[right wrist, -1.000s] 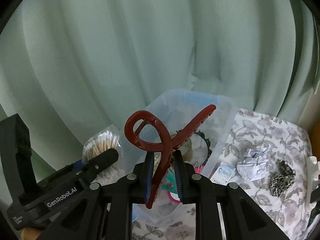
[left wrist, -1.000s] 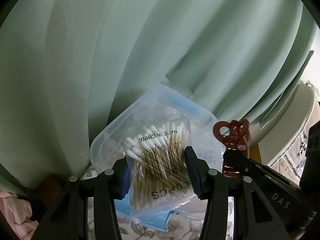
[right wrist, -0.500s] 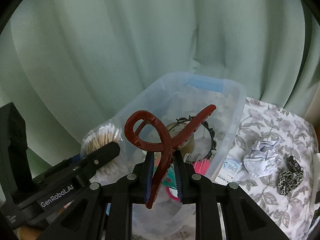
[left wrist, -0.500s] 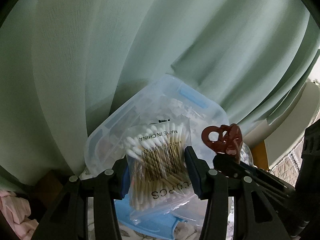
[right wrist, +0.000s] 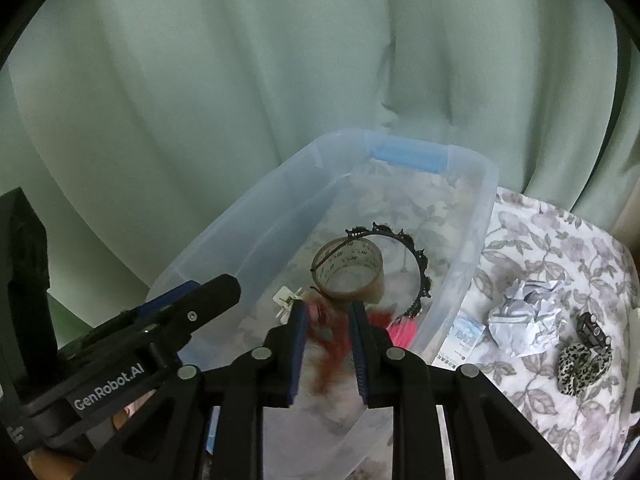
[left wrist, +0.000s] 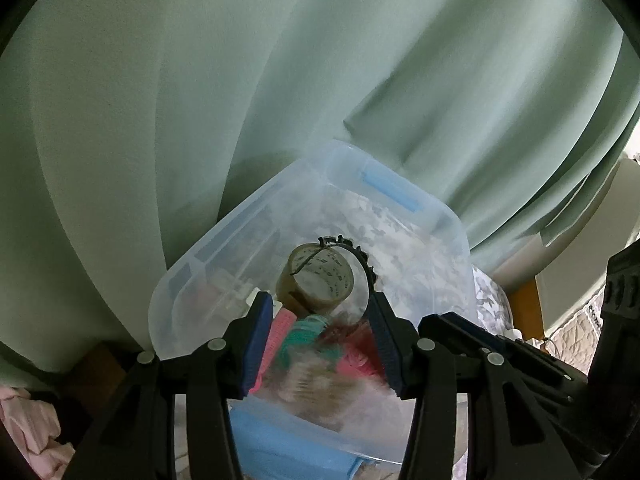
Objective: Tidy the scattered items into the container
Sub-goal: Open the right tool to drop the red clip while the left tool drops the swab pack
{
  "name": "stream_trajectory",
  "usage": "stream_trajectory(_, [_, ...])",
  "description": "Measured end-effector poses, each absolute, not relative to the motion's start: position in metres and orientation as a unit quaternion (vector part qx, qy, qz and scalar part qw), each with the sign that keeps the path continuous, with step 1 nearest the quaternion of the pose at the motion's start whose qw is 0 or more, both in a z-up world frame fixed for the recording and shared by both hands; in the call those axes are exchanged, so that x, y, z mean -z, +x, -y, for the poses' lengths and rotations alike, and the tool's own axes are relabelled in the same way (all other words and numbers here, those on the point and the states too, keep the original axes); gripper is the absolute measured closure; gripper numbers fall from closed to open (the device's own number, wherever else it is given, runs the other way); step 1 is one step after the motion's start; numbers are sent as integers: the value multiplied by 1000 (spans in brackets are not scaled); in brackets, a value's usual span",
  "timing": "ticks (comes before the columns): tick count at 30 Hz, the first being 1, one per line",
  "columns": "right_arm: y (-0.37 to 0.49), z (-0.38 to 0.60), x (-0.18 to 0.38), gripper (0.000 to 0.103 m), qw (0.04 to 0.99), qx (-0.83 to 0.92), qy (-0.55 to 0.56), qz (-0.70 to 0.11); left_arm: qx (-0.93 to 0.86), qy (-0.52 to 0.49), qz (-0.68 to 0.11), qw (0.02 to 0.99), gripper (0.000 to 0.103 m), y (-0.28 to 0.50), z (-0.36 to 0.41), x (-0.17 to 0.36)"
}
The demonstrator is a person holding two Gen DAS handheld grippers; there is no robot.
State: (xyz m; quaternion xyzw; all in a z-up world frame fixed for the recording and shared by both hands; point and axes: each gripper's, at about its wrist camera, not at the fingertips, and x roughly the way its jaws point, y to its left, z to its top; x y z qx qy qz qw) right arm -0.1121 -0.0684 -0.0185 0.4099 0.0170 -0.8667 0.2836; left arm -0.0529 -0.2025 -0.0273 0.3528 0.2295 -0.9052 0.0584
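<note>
A clear plastic bin (left wrist: 448, 216) (right wrist: 256, 224) with blue handles stands against a green curtain. Both grippers hang over it. My left gripper (left wrist: 320, 304) is open; a blurred bag of cotton swabs (left wrist: 316, 384) is below it in the bin. My right gripper (right wrist: 328, 308) is open; a blurred red hair claw (right wrist: 332, 344) is below it in the bin. A tape roll (left wrist: 320, 276) (right wrist: 348, 268), a black headband (right wrist: 420, 264) and pink and green items (left wrist: 304, 332) lie in the bin.
On the flowered cloth (right wrist: 560, 240) right of the bin lie a crumpled paper ball (right wrist: 528, 316), a leopard scrunchie (right wrist: 580, 364), a small dark clip (right wrist: 592, 328) and a small packet (right wrist: 464, 336). The green curtain (right wrist: 240, 80) hangs close behind the bin.
Both grippers have opened. The cotton swab bag has left my left gripper and the red hair claw my right; both are falling into the bin. Both views tilted down over it.
</note>
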Motion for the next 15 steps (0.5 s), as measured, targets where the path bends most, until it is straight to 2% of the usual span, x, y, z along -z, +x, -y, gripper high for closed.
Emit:
stream_trajectory(3, [-112,69,18,69,277,871,405,-24,904,354,-229,63,51,-58,203,29])
stream_trajectory(5, [-113,67,18,57,273,873,404,-23,903,355,-231,71,44,-53,206,28])
stream_trajectory(6, [-113,65,18,54,270,874,403,-21,902,355,-233,76,37,-53,209,28])
stream_trajectory(8, [-114,62,18,42,268,876,400,-16,901,354,-238,79,33,-52,213,29])
stream_trajectory(15, [-114,56,13,32,264,883,389,-10,905,343,-240,77,23,-46,215,26])
